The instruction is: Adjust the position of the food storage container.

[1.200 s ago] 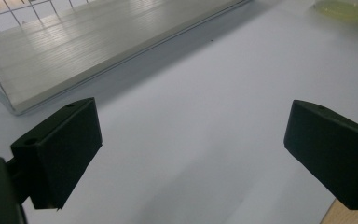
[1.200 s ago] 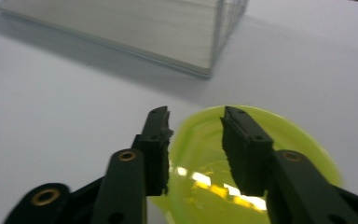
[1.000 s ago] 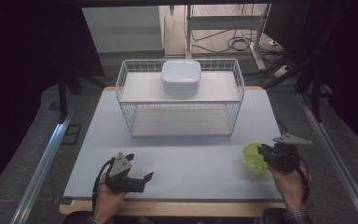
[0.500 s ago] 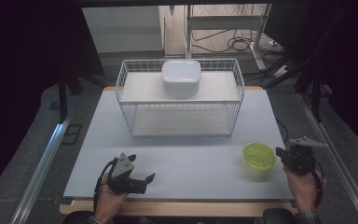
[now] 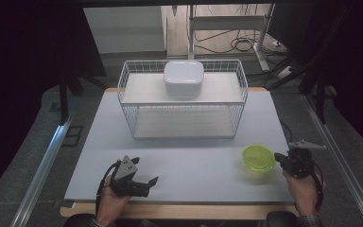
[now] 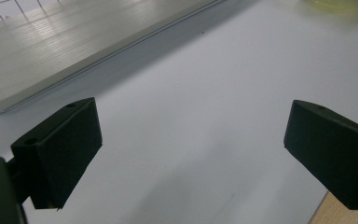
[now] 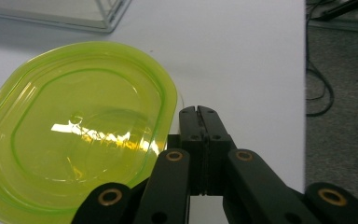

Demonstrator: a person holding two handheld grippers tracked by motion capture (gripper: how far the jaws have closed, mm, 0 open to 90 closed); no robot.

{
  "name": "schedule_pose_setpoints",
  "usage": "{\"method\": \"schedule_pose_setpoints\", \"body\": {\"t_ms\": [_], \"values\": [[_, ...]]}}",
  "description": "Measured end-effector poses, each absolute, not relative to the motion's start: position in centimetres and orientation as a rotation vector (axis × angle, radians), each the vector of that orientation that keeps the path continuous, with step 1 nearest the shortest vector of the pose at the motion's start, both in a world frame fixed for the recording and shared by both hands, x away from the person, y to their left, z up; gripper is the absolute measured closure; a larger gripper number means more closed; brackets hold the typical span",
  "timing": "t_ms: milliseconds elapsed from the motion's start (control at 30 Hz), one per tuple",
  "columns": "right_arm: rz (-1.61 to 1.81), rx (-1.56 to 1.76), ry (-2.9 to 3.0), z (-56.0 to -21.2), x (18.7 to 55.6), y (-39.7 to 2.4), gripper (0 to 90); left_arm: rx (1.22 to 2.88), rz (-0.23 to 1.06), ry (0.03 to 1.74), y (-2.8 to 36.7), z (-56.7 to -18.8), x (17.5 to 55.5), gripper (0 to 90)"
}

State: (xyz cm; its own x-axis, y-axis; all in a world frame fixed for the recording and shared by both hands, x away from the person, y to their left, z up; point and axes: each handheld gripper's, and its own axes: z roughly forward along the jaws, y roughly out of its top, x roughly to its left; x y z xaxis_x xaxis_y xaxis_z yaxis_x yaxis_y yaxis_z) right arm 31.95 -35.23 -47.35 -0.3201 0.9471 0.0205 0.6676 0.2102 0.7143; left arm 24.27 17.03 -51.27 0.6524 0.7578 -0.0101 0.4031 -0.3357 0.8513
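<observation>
Green and see-through, the bowl (image 5: 258, 157) sits on the table (image 5: 194, 161) near the right front corner, upright and empty, its rim catching the light. My right gripper (image 5: 280, 159) is just beside it on the right — jaws pressed flat together with nothing between them, having just finished closing. In the right gripper view the shut tips (image 7: 199, 112) lie close to the bowl's (image 7: 74, 135) right rim; I cannot tell whether they touch it.

My left gripper (image 5: 152, 181) rests low near the front edge of the table, well apart from the bowl, pointing toward the right. Its jaws stand wide apart, and in the left gripper view there is only bare table (image 6: 205, 112) between them.

Behind, across the middle of the table, stands a white wire basket (image 5: 183, 101) with a shelf on top and a second one below. A white lidded box (image 5: 184, 78) sits on the top shelf, about the middle — the lower shelf is bare. The basket's near edge (image 6: 74, 56) shows at the top left of the left gripper view.
</observation>
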Motion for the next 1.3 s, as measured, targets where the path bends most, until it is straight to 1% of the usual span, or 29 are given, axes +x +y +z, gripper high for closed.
{"method": "schedule_pose_setpoints", "body": {"t_ms": [600, 1100, 1300], "values": [[0.972, 1.479, 2.194, -47.9, 31.7, -31.0, 89.3, 1.973, 0.482, 0.903, 16.8, -51.4, 24.3, 3.7], [0.994, 1.388, 2.359, -48.8, 31.1, -26.0, 88.3, 1.979, 0.476, 0.895, 16.7, -51.4, 24.3, 3.7], [0.985, 1.4, 2.385, -49.3, 31.2, -25.9, 88.2, 1.982, 0.472, 0.894, 16.6, -51.4, 24.3, 3.7]]}}
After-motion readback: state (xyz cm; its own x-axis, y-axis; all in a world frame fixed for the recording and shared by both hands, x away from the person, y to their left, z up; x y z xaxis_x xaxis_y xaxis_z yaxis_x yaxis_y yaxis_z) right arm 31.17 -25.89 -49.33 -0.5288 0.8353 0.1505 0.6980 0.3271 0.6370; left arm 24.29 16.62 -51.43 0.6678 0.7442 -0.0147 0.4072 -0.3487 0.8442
